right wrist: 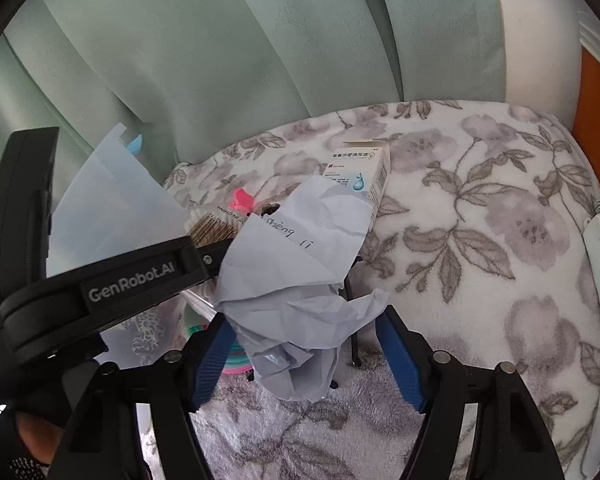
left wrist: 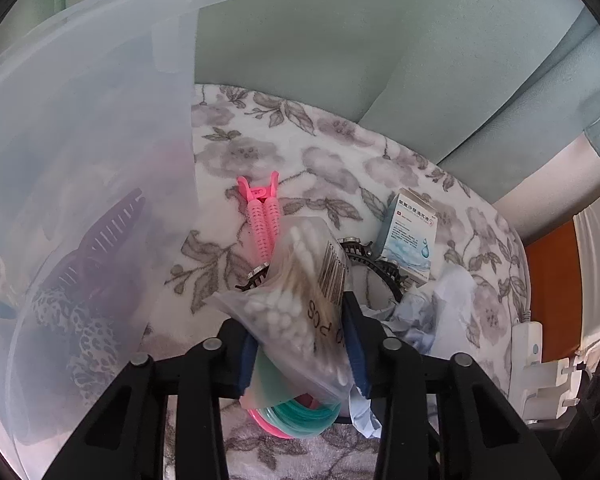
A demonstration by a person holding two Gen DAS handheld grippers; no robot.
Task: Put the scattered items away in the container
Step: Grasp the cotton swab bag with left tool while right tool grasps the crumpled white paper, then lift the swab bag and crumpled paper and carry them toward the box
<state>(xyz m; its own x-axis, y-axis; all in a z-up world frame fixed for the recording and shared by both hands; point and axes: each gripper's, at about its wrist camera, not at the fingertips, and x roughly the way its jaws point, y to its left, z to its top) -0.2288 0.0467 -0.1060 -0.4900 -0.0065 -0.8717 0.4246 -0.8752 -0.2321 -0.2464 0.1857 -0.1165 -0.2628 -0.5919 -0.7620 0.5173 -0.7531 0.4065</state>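
swab bag (left wrist: 300, 300) upright-ish, L gripper (left wrist: 304, 344) pinching

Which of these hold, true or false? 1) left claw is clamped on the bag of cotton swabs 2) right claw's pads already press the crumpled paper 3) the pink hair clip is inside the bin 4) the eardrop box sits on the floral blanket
1) True. The left claw pinches the clear plastic bag of cotton swabs.
2) False. The crumpled pale blue paper sits between the right claw pads, which stand apart from it.
3) False. The pink ridged hair clip lies on the blanket beside the translucent plastic bin.
4) True. The small white-and-blue box rests on the grey floral blanket.
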